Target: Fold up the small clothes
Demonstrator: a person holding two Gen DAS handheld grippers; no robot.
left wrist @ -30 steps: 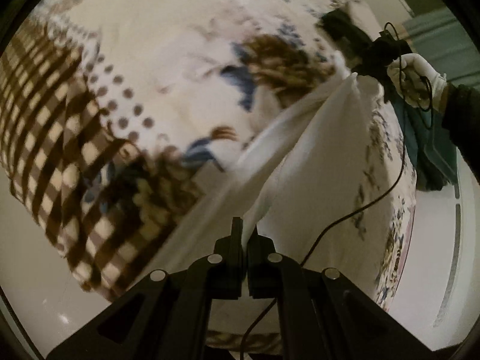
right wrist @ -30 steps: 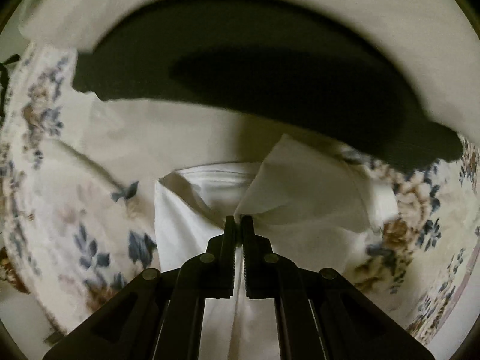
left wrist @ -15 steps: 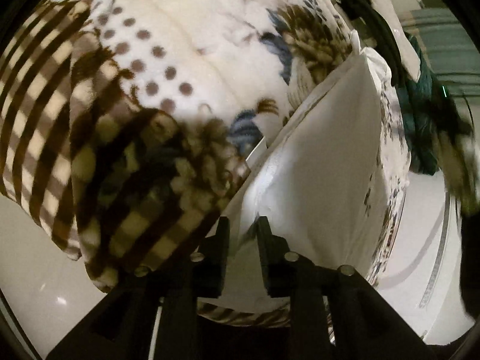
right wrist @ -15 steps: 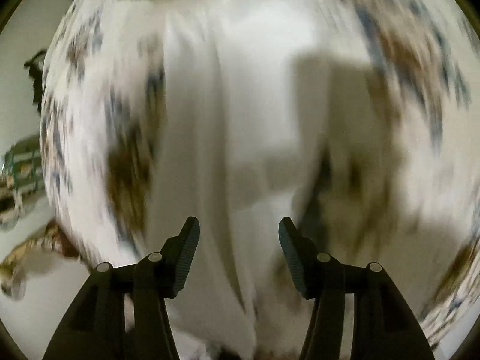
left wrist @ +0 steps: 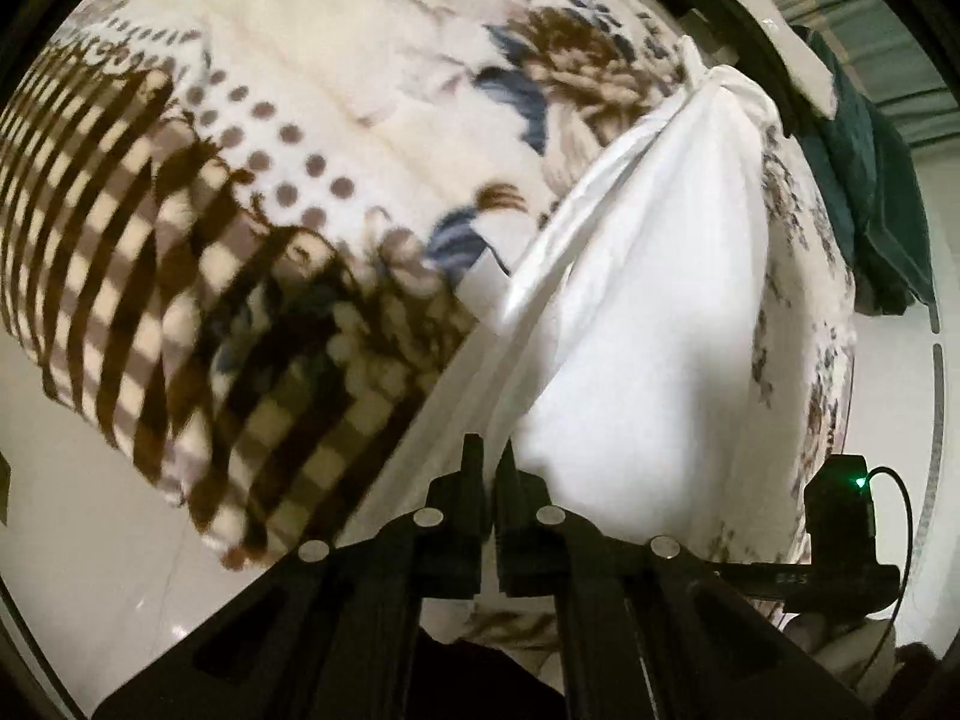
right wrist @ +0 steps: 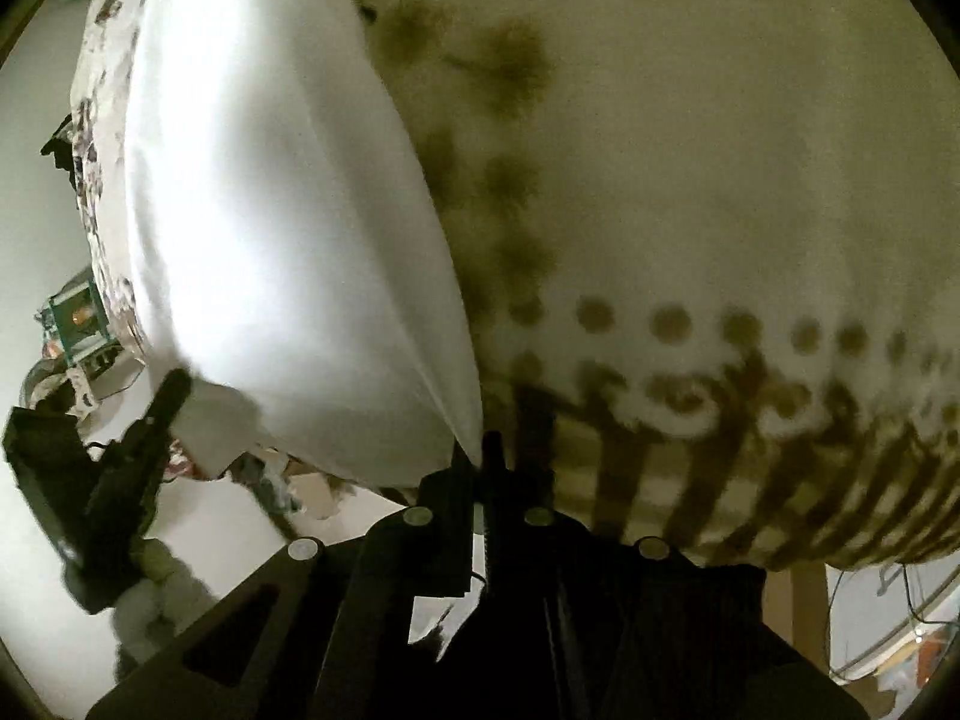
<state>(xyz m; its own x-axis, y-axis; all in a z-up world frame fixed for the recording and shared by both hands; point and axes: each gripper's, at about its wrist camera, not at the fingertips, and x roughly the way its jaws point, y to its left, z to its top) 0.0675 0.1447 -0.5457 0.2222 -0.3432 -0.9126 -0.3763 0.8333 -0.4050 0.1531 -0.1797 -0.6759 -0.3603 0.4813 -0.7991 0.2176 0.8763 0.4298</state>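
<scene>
On a bed spread with a patterned blanket (left wrist: 288, 120), brown checks at its left edge giving way to dots and blue-brown flowers, a white garment (left wrist: 648, 276) lies stretched as two handheld grippers take hold of its near end. In the left wrist view, the left gripper (left wrist: 489, 468) has its jaws drawn almost together on a pleated edge of the white cloth, which runs up and to the right from the jaws toward a gathered far tip near a dark green cloth (left wrist: 870, 192) at the head of the bed. The garment's long axis thus points straight away from the holder, with both grippers at the same near end. At the lower right of that view, the body of the right gripper, its green light on, sits just beside the cloth's near right corner. In the right wrist view, the garment (right wrist: 270, 210) rises to the upper left, and the right gripper (right wrist: 480, 456) has its jaws closed on the corner where the cloth's right edge tapers to a point; the left gripper (right wrist: 144, 432) shows at the lower left, touching the opposite near corner. The blanket (right wrist: 720, 180) fills the right. Judging from this hold, the coming fold would carry the near edge forward along that axis toward the far tip.
</scene>
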